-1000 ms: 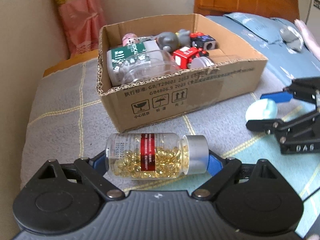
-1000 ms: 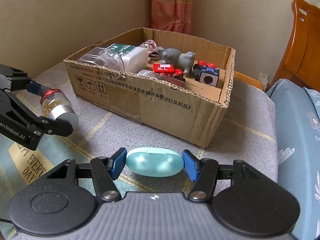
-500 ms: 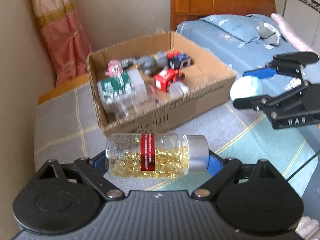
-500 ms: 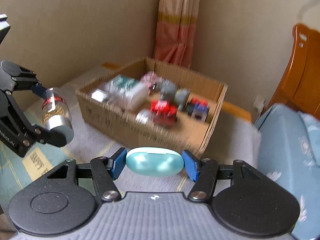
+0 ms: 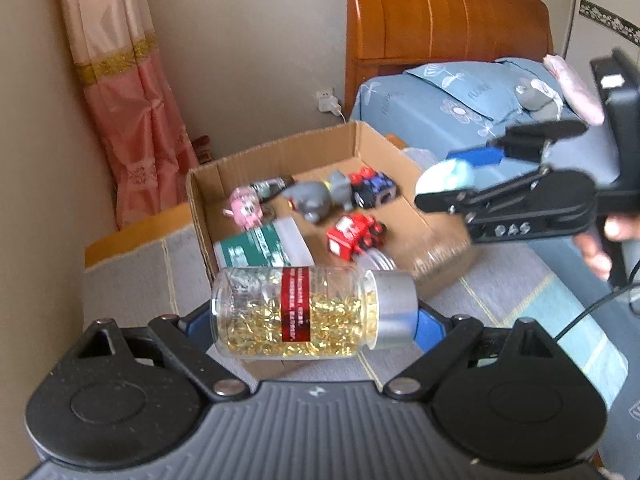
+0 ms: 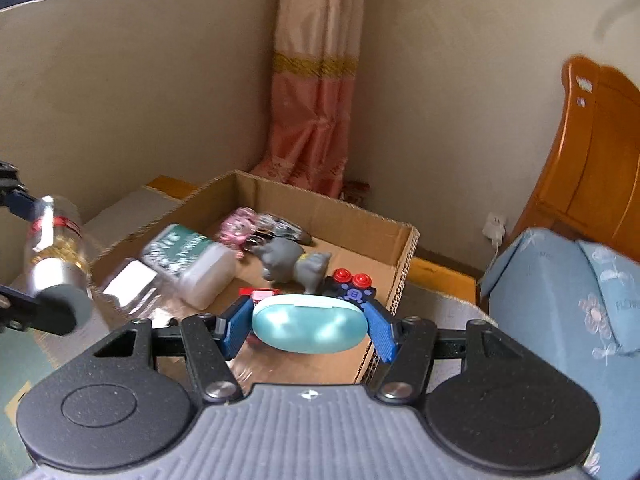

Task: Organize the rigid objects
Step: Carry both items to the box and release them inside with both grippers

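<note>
The left gripper (image 5: 314, 316) clamped a clear plastic bottle of golden capsules with a red label band and a silver cap (image 5: 310, 314), its jaws pressing the bottle's base and cap end to end, so the bottle lay crosswise in the air above the near left corner of the open brown cardboard box (image 5: 280, 160). The right gripper (image 6: 308, 326) gripped a smooth pale-turquoise oval case (image 6: 310, 328) by its two ends, held over the box's near edge toward its right side. Inside the box lay a white jar with a green label (image 5: 264, 246), a grey toy animal (image 6: 294, 264), a red toy car (image 5: 356, 234), a dark blue toy car (image 5: 372, 190) and a pink figure (image 5: 244, 208). To place both well, each gripper would probably need to come down over a bare patch of cardboard: the near right corner looked free for the case. The bottle, being round and long, would likely roll, so it seemed best laid low against the green-labelled jar or a wall before the jaws let go. The two grippers should be kept well apart over the box.
</note>
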Demonstrator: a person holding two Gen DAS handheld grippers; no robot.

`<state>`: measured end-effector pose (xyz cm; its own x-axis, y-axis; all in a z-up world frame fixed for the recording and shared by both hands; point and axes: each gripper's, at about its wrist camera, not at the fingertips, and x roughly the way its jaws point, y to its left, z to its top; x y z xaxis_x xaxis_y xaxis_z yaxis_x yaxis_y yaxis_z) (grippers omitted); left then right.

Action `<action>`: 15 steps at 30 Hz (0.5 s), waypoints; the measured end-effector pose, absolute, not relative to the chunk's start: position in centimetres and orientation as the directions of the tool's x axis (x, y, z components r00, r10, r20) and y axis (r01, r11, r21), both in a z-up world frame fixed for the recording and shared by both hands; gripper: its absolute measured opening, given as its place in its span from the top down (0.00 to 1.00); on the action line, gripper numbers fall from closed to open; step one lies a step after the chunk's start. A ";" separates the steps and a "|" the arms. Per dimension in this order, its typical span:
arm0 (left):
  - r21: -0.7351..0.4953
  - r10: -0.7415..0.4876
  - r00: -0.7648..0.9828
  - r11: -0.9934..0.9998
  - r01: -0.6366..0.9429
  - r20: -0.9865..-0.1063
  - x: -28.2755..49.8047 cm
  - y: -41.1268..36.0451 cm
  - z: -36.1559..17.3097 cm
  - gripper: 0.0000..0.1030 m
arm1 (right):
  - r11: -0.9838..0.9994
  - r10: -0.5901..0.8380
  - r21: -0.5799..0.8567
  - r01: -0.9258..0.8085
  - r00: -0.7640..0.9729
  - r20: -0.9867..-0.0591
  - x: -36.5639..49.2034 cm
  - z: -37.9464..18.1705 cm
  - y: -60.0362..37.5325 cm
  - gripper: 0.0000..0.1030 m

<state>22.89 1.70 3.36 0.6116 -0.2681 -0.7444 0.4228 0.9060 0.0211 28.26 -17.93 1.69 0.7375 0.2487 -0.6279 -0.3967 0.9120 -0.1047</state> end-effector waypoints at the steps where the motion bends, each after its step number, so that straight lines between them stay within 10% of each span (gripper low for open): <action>1: 0.027 -0.264 0.615 0.907 0.421 -0.743 23.3 1.6 3.5 0.10 | 0.916 0.246 -0.095 -0.390 0.732 -0.636 28.8 1.3 -18.0 0.36; 15: 0.022 -0.256 0.607 0.911 0.411 -0.753 28.6 -0.1 3.9 0.10 | 0.927 0.248 -0.048 -0.372 0.704 -0.665 30.3 -0.8 -18.0 0.22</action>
